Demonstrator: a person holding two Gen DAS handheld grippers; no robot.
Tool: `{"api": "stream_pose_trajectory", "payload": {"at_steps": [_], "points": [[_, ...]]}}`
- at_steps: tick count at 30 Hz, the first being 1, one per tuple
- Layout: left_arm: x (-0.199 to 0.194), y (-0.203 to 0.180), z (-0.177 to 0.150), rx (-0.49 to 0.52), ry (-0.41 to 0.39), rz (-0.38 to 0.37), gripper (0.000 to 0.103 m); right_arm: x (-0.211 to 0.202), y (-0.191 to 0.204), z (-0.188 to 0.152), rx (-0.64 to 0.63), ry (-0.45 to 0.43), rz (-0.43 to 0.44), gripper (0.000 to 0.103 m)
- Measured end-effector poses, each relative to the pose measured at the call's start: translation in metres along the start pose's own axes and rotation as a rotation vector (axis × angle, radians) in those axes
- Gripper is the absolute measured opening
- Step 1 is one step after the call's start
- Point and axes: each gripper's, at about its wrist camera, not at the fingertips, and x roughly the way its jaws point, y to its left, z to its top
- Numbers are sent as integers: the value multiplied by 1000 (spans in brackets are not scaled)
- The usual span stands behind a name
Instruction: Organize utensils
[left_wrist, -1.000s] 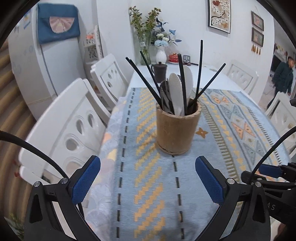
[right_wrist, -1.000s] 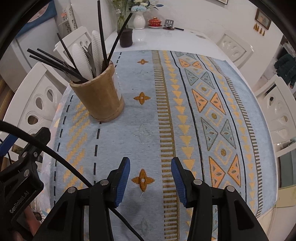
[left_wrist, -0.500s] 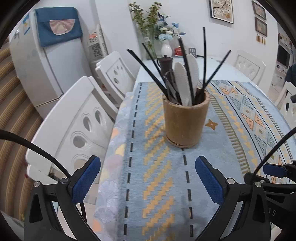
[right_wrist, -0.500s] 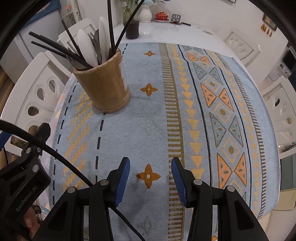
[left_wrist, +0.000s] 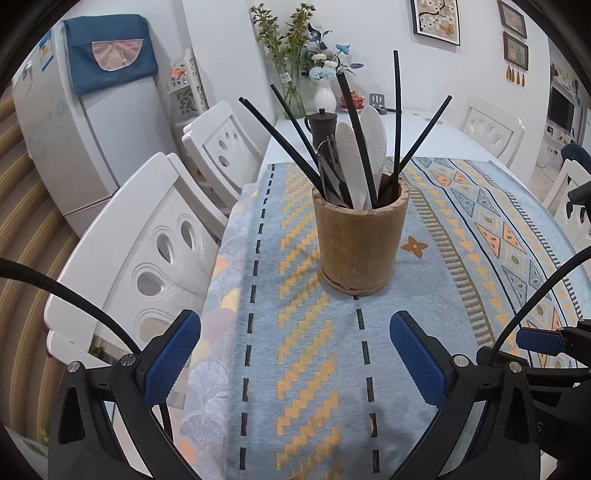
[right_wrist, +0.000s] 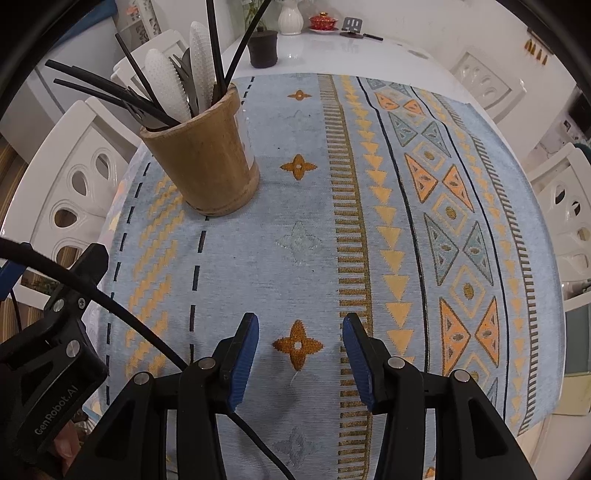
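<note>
Both the left tool (left_wrist: 295, 354) and right tool (right_wrist: 300, 350) hang spread and empty over the counter's blue patterned cloth (right_wrist: 280, 273), white chairs (left_wrist: 147, 243) alongside.

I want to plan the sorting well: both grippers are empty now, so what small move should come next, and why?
Probably bring the open left gripper forward to the wooden holder: it faces it directly, nothing lies between, and chopsticks and white spoons stand mixed inside.
</note>
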Motion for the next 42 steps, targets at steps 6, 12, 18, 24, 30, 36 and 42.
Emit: {"api": "stream_pose_trajectory", "payload": {"at_steps": [6, 12, 18, 24, 30, 36, 42], "points": [[1, -1, 4, -1, -9, 3, 103, -1, 5, 2, -15, -6, -4, 46], [5, -3, 9, 16, -10, 37, 103, -1, 3, 7, 1, -4, 11, 46], [4, -1, 17, 20, -35, 56, 103, -8, 6, 16, -1, -35, 11, 46], [8, 0, 23, 19, -39, 62, 103, -8, 7, 24, -5, -47, 19, 48], [16, -4, 30, 24, -37, 52, 103, -7, 4, 32, -5, -56, 13, 48], [23, -6, 30, 34, -21, 44, 103, -2, 1, 38, 1, -52, 8, 48], [26, -5, 30, 23, -4, 39, 103, 3, 0, 39, 4, -37, 11, 48]]}}
